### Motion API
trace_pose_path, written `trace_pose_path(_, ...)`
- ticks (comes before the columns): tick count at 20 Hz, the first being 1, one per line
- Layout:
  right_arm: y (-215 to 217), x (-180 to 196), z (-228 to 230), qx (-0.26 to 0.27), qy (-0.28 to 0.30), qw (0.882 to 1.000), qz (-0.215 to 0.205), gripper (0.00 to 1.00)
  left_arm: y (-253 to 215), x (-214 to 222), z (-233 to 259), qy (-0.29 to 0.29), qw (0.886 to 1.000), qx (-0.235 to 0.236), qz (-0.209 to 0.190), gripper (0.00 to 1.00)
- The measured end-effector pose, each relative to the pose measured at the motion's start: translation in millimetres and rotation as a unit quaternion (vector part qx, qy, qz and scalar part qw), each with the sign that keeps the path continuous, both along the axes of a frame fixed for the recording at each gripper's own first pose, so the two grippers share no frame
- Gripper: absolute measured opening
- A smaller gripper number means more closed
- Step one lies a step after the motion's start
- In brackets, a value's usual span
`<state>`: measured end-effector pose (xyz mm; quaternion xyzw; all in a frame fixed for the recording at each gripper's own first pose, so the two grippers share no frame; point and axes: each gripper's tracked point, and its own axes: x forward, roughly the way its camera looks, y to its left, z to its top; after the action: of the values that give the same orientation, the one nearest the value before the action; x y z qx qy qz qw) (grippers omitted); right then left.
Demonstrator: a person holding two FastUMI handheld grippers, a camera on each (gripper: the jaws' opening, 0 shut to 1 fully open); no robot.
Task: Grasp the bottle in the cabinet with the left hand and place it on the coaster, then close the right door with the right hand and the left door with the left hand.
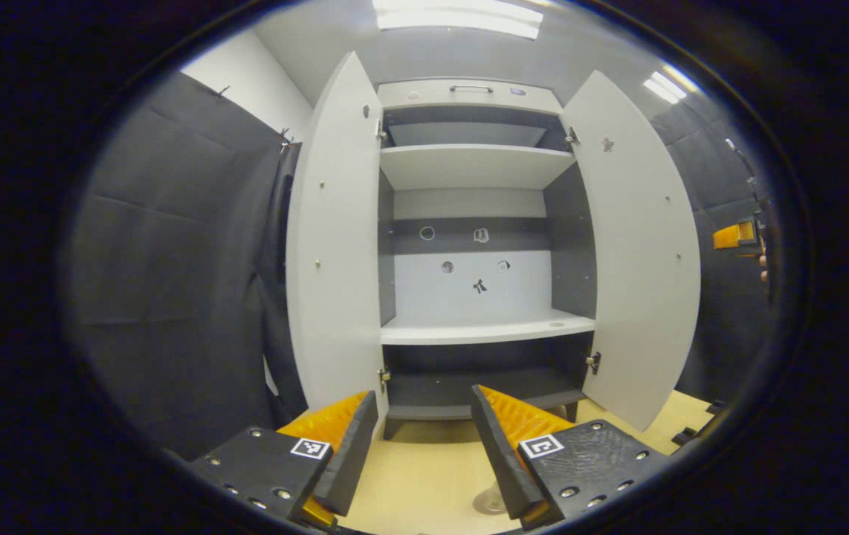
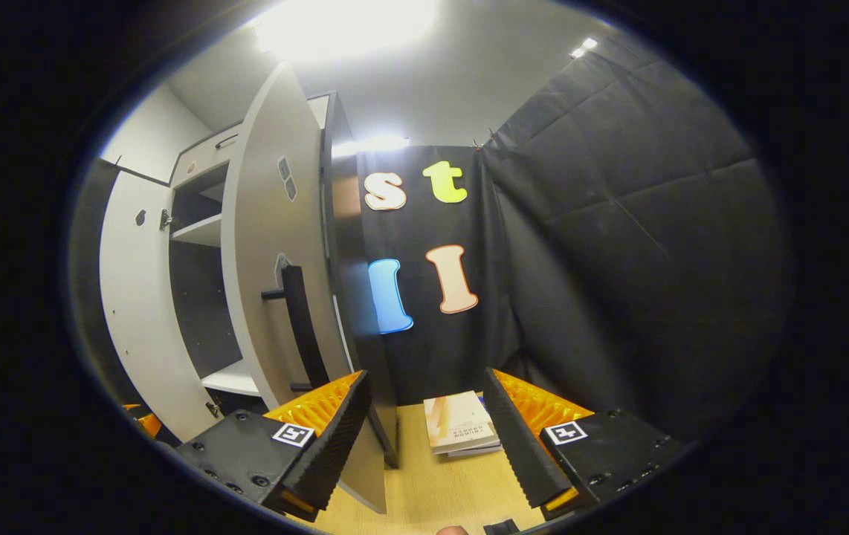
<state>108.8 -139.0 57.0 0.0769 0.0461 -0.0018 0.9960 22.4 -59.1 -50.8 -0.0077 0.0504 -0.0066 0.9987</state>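
The grey cabinet (image 1: 469, 223) stands straight ahead in the left gripper view, with its left door (image 1: 335, 245) and right door (image 1: 636, 253) both swung wide. My left gripper (image 1: 424, 397) is open in front of the lowest shelf and holds nothing. Low between its fingers a small clear shape (image 1: 490, 499) rests on the wooden tabletop; I cannot tell if it is the bottle. My right gripper (image 2: 426, 379) is open beside the right door's outer face (image 2: 268, 245), near its black handle (image 2: 302, 327). The right gripper (image 1: 737, 236) also shows, held by a hand, beyond the right door.
Two books (image 2: 462, 423) lie on the wooden table (image 2: 432, 490) ahead of the right gripper. Black cloth walls close in on both sides of the cabinet. The left door (image 2: 134, 297) and part of the left gripper (image 2: 143, 420) show at the right gripper view's left.
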Motion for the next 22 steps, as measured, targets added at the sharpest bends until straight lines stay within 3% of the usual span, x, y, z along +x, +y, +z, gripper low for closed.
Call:
trace_pose_path(13,27.0,35.3,11.4,-0.023,0.026,0.998,-0.048,0.96,126.5,15.5,5.2,0.003,0.997,0.005,0.074,0.77)
trace_pose_path(22,43.5,28.3,16.8,-0.058,0.022,0.996,-0.067,0.96,173.8,37.7,-11.4,0.013,0.997,-0.006,0.08,0.77)
